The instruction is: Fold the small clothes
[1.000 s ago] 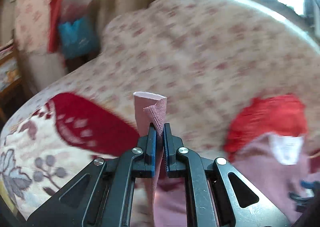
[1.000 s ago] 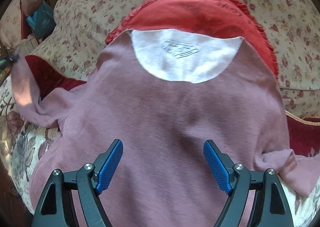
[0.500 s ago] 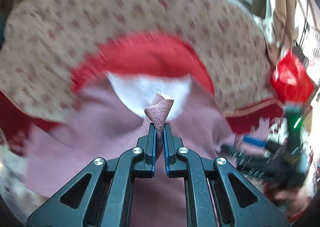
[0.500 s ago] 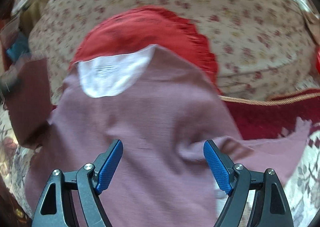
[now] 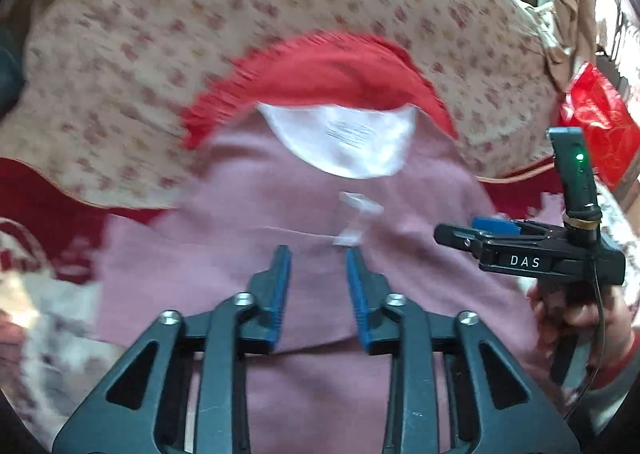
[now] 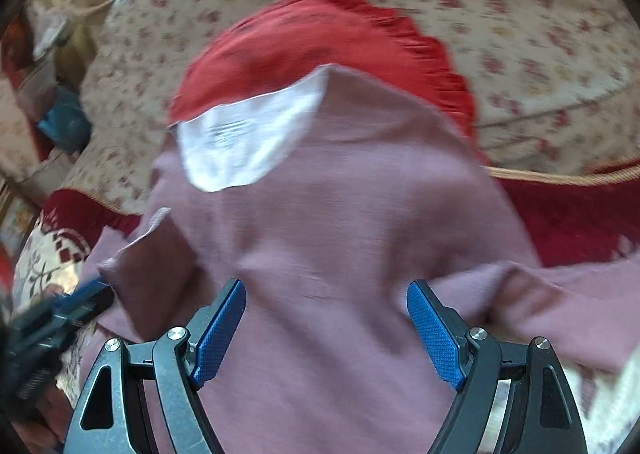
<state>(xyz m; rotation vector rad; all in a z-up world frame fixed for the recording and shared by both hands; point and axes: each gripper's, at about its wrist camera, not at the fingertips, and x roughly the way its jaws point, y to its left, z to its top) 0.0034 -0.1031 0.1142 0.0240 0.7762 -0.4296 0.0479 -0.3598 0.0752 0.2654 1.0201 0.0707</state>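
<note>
Mauve soft-knit child's top (image 5: 280,222), white inside its scooped neck, lies flat on a ribbed red garment (image 5: 320,70) across a floral-print cushion (image 5: 140,26). One sleeve is folded over the body; the other trails off to the side. The left gripper (image 5: 316,286) has just been opening, nothing between its blue textured pads. The right gripper (image 6: 326,330) stands spread wide above the cloth. Motion blur softens edges.
</note>
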